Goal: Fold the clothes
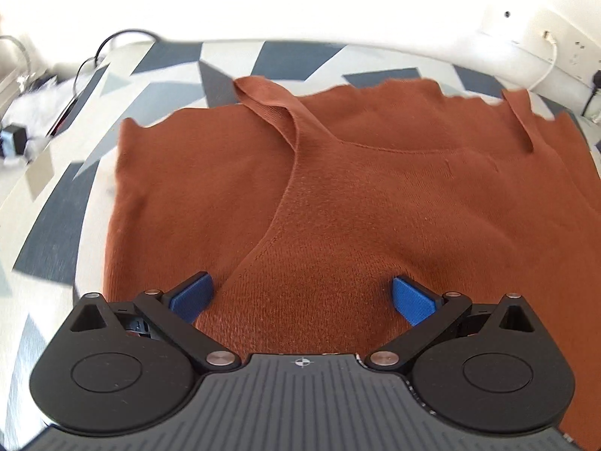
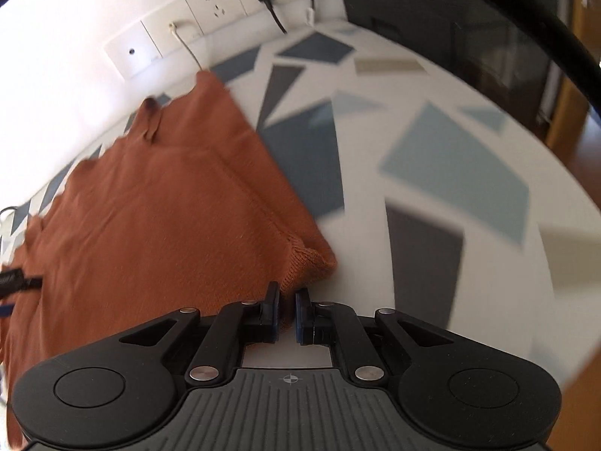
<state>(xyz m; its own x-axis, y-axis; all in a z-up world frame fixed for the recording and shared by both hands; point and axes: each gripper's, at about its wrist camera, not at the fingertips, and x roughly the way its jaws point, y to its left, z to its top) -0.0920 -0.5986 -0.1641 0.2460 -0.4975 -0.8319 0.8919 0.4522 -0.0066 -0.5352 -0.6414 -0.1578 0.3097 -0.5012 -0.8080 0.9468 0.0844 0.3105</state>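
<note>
Our right claw (image 2: pixel 287 314) is clamped on the sweater (image 2: pixel 150 206) corner, with the rest stretching away up-left. Our left claw (image 1: pixel 300 297) hangs apart right over the sweater's middle on the bench (image 2: pixel 432 188).

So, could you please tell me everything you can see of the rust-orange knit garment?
The rust-orange knit garment is a fine-knit sleeveless top with shoulder straps and a scooped neckline seam. It lies spread, mostly flat, on the surface with the blue, grey and white geometric pattern, its far edge jagged. The left tongs stand open, astride a raised fold of it. The right tongs are shut on a thin bit of fabric at its near corner, where the hem bunches.
</note>
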